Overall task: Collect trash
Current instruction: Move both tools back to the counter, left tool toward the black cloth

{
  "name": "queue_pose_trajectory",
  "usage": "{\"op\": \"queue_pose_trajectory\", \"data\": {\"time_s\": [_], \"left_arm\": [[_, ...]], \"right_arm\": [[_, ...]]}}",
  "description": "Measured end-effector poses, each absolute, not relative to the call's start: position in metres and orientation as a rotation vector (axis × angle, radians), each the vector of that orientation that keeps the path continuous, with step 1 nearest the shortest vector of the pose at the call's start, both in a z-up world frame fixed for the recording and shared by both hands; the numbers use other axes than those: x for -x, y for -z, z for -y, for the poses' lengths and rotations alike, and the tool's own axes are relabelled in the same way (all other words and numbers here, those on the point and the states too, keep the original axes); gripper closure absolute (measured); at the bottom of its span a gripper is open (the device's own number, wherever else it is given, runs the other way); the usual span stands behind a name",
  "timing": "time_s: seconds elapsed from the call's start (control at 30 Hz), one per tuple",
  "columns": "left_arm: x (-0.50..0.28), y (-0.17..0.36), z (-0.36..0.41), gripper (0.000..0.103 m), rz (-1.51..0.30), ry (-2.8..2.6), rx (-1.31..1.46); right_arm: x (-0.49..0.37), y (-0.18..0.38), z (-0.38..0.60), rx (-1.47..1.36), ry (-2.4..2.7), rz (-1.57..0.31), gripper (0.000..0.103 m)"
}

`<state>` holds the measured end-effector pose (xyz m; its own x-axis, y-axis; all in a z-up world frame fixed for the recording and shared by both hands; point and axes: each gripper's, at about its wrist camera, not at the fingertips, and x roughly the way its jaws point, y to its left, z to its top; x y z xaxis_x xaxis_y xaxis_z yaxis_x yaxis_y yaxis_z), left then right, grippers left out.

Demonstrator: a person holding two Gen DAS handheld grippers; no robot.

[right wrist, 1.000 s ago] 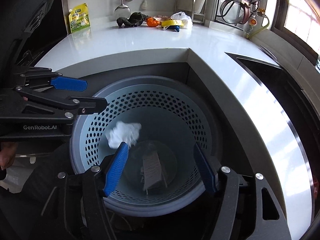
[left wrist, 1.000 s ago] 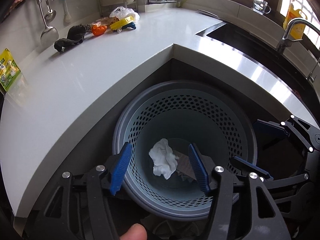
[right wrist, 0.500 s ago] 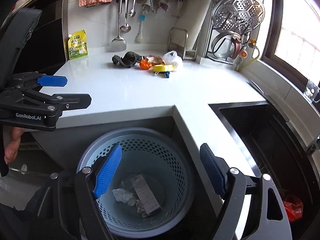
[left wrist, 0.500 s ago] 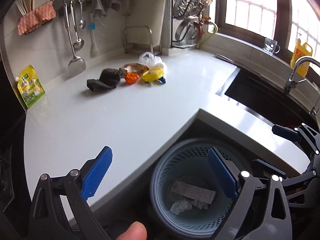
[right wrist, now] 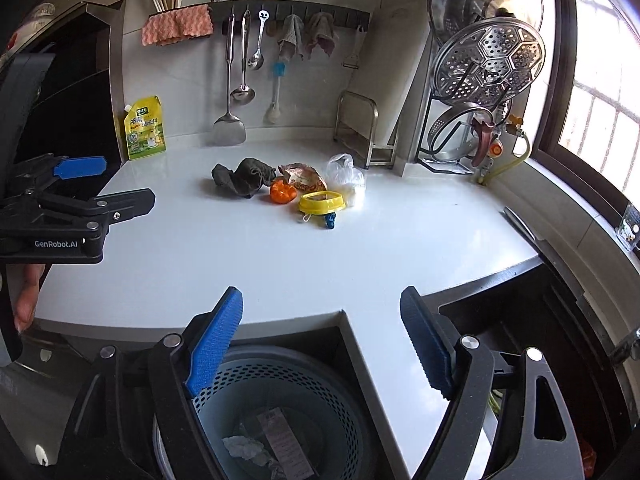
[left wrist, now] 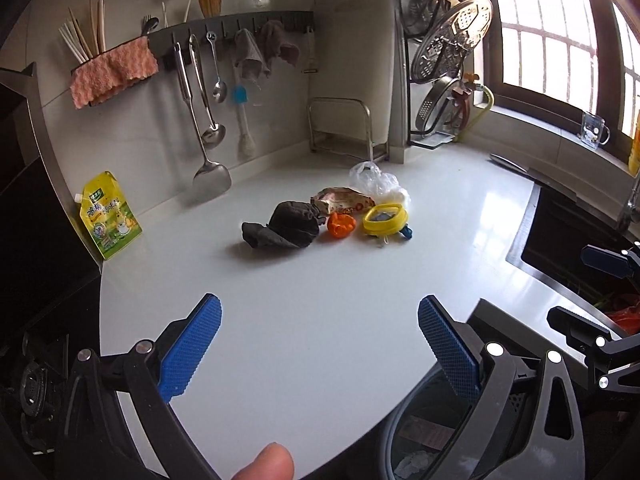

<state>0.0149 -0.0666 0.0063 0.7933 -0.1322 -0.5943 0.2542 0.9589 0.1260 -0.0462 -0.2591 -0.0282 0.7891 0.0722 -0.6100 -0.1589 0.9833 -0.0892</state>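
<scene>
Both my claws, left claw point(left wrist: 320, 354) and right claw point(right wrist: 322, 344), have risen from the bin point(right wrist: 280, 364), spread empty, toward trash point(right wrist: 288, 184) at twelve o'clock on the bench point(right wrist: 280, 256).

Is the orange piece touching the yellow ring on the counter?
Apart. The left wrist view shows a strip of white counter between the orange piece and the yellow ring.

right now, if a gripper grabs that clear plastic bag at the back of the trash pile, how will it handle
The clear plastic bag looks thin and crumpled, so it will probably be floppy and very light. Its glossy film may slip between pads. It lies against the yellow ring, which might get nudged.
</scene>
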Motion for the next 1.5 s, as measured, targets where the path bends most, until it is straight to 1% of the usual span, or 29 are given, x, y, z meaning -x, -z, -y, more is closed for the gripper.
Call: {"op": "queue_pose_trajectory", "data": {"time_s": [0.1,0.4,0.73,1.13,1.37,1.43,1.5], "left_arm": [[-0.035,-0.005,0.061,0.006,-0.620,0.181,-0.206],[-0.111,0.011,0.052,0.006,-0.662,0.152,-0.180],[-0.195,0.053,0.054,0.006,-0.746,0.139,-0.187],[-0.262,0.091,0.078,0.006,-0.782,0.158,-0.234],[-0.278,0.108,0.077,0.006,-0.794,0.151,-0.258],[-0.280,0.107,0.073,0.009,-0.793,0.148,-0.240],[-0.282,0.108,0.070,0.027,-0.805,0.126,-0.250]], "right_arm": [[0.023,0.029,0.256,0.147,-0.123,-0.660,0.023],[-0.066,0.049,0.262,0.101,-0.111,-0.717,0.023],[-0.154,0.079,0.264,0.011,-0.159,-0.777,0.023],[-0.217,0.106,0.259,0.028,-0.191,-0.820,0.023],[-0.235,0.117,0.256,0.047,-0.249,-0.835,0.023],[-0.240,0.118,0.256,0.053,-0.267,-0.838,0.023],[-0.245,0.120,0.255,0.065,-0.293,-0.855,0.023]]}}
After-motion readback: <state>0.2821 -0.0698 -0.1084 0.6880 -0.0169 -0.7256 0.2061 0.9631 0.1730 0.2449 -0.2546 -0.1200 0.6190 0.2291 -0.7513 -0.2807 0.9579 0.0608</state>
